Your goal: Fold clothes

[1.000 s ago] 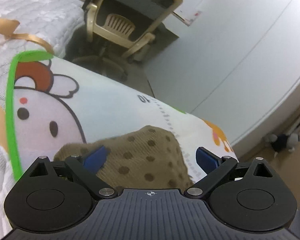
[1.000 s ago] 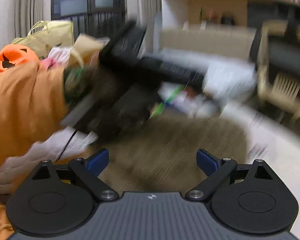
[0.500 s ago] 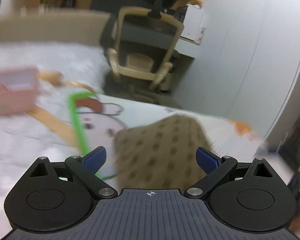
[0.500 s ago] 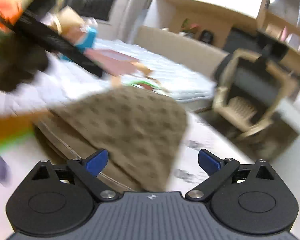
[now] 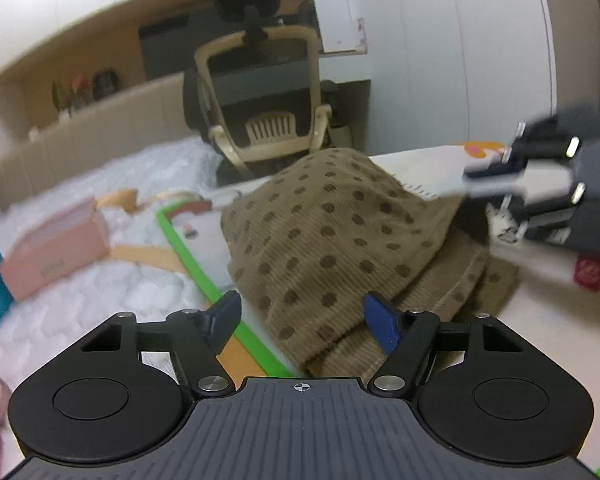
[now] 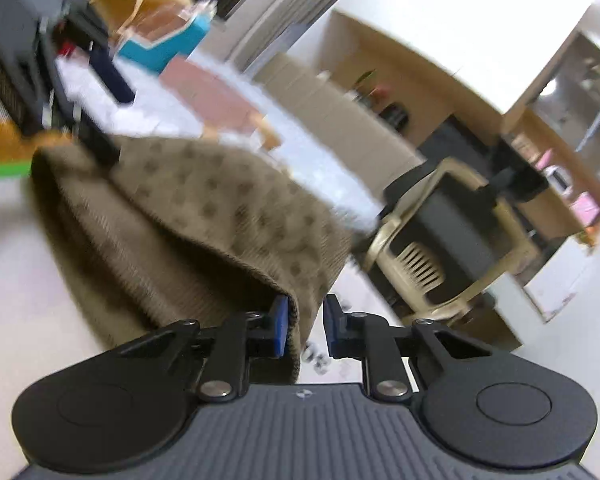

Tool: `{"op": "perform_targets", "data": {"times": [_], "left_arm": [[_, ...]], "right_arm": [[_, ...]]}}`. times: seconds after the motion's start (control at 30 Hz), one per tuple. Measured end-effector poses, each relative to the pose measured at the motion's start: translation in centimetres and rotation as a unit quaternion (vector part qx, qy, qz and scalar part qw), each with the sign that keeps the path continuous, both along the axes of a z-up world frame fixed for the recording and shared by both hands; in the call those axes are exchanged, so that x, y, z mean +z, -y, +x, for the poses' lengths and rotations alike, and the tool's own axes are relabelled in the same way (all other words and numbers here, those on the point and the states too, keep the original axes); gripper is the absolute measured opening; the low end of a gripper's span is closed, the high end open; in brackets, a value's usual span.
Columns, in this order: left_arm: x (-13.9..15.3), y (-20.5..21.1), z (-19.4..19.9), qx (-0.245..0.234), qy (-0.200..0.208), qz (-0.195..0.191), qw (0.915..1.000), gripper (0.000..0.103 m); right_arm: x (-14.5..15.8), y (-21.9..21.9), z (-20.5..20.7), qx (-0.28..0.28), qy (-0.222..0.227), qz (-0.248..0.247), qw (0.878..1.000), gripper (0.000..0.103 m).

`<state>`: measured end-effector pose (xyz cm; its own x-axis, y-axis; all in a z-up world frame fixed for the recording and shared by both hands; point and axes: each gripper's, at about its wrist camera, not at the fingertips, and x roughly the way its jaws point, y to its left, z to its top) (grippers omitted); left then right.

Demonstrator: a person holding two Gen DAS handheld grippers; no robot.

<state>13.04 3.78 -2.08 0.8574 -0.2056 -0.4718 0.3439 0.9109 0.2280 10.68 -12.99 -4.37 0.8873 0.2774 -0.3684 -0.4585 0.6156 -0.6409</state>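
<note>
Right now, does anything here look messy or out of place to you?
Only the brown dotted garment: it lies humped and half-folded on the cartoon mat, its layers uneven. The right gripper has one edge between its fingers. Nothing looks spilled or broken.

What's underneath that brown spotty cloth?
The spotted brown garment lies on a white cartoon mat with a green border. Whatever lies beneath its middle is covered.
</note>
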Motion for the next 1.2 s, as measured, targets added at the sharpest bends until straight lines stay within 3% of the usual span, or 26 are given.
{"op": "perform_targets", "data": {"times": [0.1,0.27,0.33,0.47,0.57,0.7,0.87,0.97,1.07,1.1,1.2], "left_arm": [[-0.6,0.8,-0.1,-0.012,0.016,0.032,0.9993,0.061],[-1.2,1.7,-1.1,-0.042,0.007,0.045,0.9981,0.06],[-1.4,1.5,-1.3,-0.04,0.006,0.047,0.9981,0.059],[-1.4,0.5,-1.5,-0.029,0.003,0.043,0.9986,0.06],[-0.9,-0.8,-1.8,-0.021,0.0,0.028,0.9994,0.062],[-0.2,-1.8,-2.2,-0.034,-0.016,-0.011,0.9992,0.062],[1.0,-1.8,-2.9,-0.098,-0.031,-0.063,0.9927,0.078],[1.4,-1.0,-2.5,-0.118,-0.029,-0.077,0.9896,0.084],[1.2,0.3,-1.0,-0.125,-0.029,-0.087,0.988,0.089],[1.0,0.8,-0.4,-0.125,-0.029,-0.092,0.9875,0.09],[-0.3,1.9,1.8,-0.115,-0.067,-0.115,0.9844,0.091]], "right_arm": [[-0.1,-0.1,-0.2,-0.004,0.005,-0.004,1.0,0.018],[-1.5,-1.2,1.4,0.006,-0.005,-0.012,1.0,0.017],[-0.1,-1.5,1.0,0.016,0.008,0.01,1.0,0.002],[5.5,-0.7,-2.3,0.047,0.04,0.075,0.995,0.002],[5.2,-0.2,-3.8,0.054,0.017,0.068,0.996,0.002],[1.0,0.2,-3.9,0.042,-0.055,0.038,0.997,0.002],[0.9,1.4,-4.8,0.053,-0.085,0.027,0.995,0.003],[2.9,2.2,-4.1,0.051,-0.088,0.062,0.993,0.01],[5.1,2.7,-2.0,0.041,-0.098,0.129,0.986,0.034],[5.6,2.7,-0.8,0.037,-0.104,0.154,0.982,0.041],[5.0,2.9,4.0,0.009,-0.174,0.228,0.958,0.041]]}}
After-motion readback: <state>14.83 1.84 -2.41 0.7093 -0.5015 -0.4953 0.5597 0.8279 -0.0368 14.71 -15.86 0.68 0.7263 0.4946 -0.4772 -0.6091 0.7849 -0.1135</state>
